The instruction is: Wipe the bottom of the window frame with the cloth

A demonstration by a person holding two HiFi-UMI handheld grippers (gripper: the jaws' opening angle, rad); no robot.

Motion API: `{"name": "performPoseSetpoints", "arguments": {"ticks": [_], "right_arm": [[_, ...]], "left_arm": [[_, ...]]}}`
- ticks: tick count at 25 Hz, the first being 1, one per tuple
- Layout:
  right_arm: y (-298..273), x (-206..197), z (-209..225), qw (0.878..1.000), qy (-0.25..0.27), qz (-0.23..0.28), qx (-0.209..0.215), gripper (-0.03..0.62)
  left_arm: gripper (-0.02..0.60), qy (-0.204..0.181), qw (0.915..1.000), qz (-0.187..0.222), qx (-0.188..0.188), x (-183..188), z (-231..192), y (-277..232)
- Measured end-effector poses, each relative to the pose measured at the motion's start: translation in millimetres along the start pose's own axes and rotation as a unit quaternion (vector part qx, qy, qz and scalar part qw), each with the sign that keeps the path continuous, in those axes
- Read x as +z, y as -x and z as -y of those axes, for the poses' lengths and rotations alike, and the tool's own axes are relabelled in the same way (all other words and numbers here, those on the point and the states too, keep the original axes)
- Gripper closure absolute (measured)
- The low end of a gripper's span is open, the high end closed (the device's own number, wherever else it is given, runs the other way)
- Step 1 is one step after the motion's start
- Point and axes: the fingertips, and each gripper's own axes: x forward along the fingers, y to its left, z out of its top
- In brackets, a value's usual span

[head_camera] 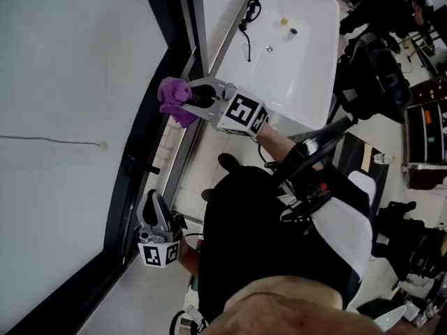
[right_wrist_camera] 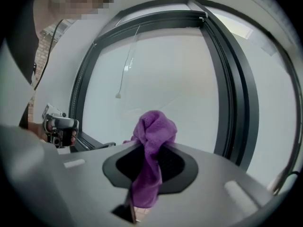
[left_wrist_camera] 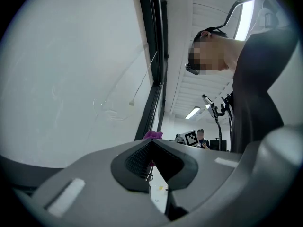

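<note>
The right gripper has its fingers closed on the purple cloth, which bunches out past the fingertips and hangs down between them. The cloth sits at the dark window frame, just beside the pale glass. Nearer along the same frame, the left gripper has its fingers pressed together with nothing between them. A white counter stands to the far right.
</note>
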Motion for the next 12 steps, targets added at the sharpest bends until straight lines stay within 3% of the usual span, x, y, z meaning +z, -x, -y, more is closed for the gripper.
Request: {"name": "performPoseSetpoints", "arguments": {"ticks": [6, 12], "right_arm": [[23.9, 23.7, -13.7, 0.999, -0.007, 0.048, 0.015, 0.523], [21.6, 16.8, -17.8, 0.998, -0.027, 0.052, 0.037, 0.523]], "left_arm": [[0.581, 0.000, 0.9999, -0.013, -0.010, -2.2, 7.1, -15.2], [0.581, -0.005, 0.9995, -0.026, 0.016, -6.7, 6.5, -18.8]]}}
